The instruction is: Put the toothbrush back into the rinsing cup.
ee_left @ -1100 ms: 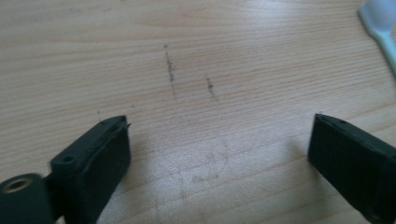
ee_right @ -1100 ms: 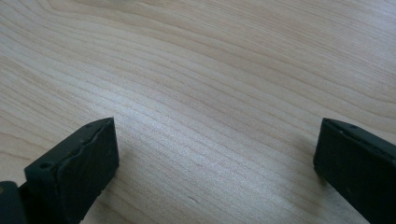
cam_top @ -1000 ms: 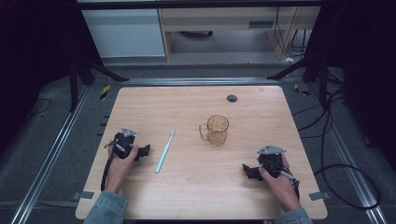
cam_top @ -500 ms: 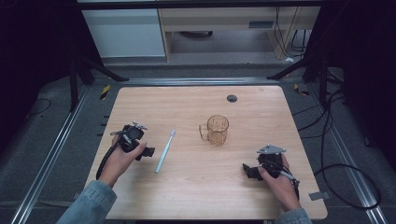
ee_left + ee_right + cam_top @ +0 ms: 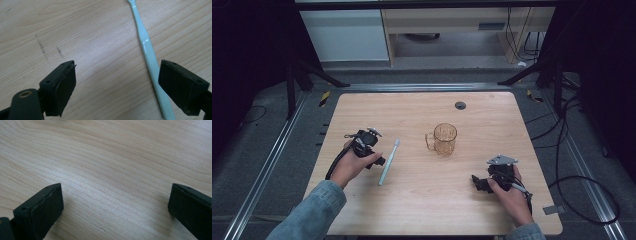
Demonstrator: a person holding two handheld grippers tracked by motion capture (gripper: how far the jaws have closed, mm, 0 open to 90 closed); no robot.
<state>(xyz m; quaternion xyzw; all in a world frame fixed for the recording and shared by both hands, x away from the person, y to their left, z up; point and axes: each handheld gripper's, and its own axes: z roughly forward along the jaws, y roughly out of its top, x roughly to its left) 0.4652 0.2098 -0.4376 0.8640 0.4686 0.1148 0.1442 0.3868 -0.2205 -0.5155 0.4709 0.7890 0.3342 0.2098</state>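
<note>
Well, we see one container on the table (image 5: 422,210): a clear amber mug (image 5: 444,138) standing upright with its handle turned toward our left tool; whether anything is in it we cannot tell (the glass is too small in the high view). It stands well apart from both tools, ahead of the right one.

Our left tool (image 5: 379,161) sits just beside the pale green toothbrush (image 5: 389,162), which lies flat on the wood. In the left gripper view the toothbrush (image 5: 150,55) runs past the inner edge of one jaw, inside the gap but not pinched; the jaws have just been closing a little and stand wide. Our right tool (image 5: 476,183) has its jaws spread wide over bare wood.
</note>
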